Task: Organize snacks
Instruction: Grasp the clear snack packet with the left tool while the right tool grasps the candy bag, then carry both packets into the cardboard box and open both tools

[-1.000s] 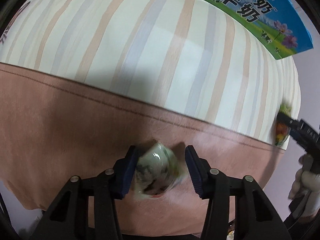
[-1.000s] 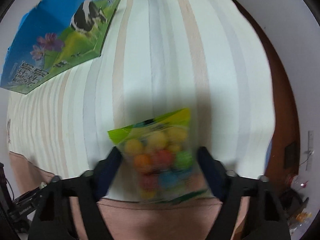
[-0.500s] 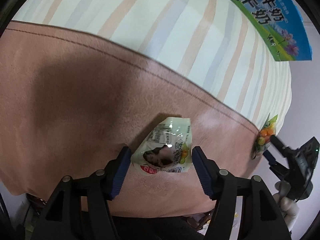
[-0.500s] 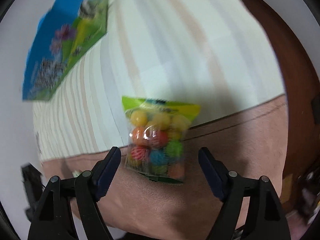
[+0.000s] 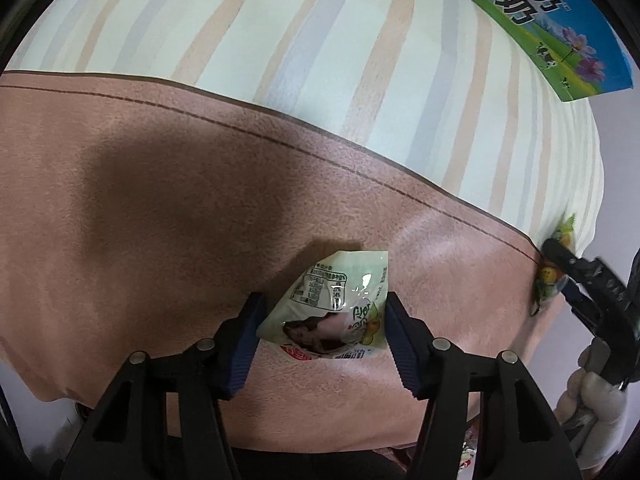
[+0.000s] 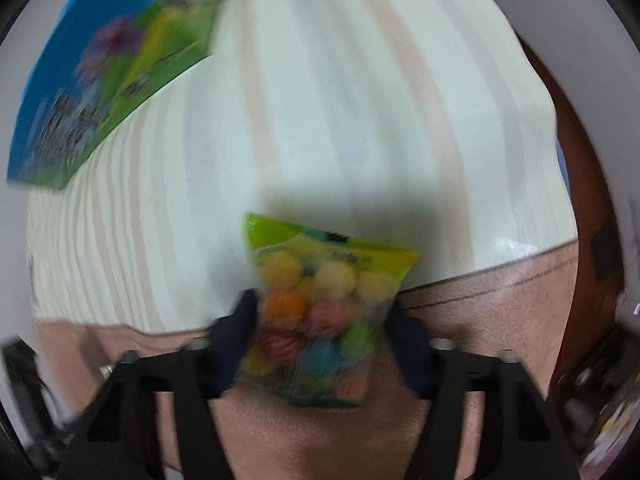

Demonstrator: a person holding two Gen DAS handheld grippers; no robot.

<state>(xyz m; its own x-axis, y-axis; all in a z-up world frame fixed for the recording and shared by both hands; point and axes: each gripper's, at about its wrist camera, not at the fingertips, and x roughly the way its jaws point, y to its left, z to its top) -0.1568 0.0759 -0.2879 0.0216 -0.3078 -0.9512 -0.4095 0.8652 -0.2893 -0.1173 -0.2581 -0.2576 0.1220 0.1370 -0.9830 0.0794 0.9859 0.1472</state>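
Observation:
A pale green snack packet lies flat on the pinkish-brown cloth. My left gripper points down over it, and its closing jaws meet the packet's two side edges. A clear bag of coloured candy balls with a lime-green top sits across the seam between the striped and brown cloth. My right gripper is closing on it, both pads pressed into its sides; this view is blurred. The left wrist view shows the right gripper at the far right on that candy bag.
A blue and green milk carton box lies at the far end of the striped cloth; it also shows as the milk box at upper left. A gloved hand holds the right gripper. Beyond the cloth's right edge is dark clutter.
The left jaws let go of the squeezed packet, which flattened on the brown cloth, then came back in to its edges. The right jaws narrowed from wide apart onto the candy bag.

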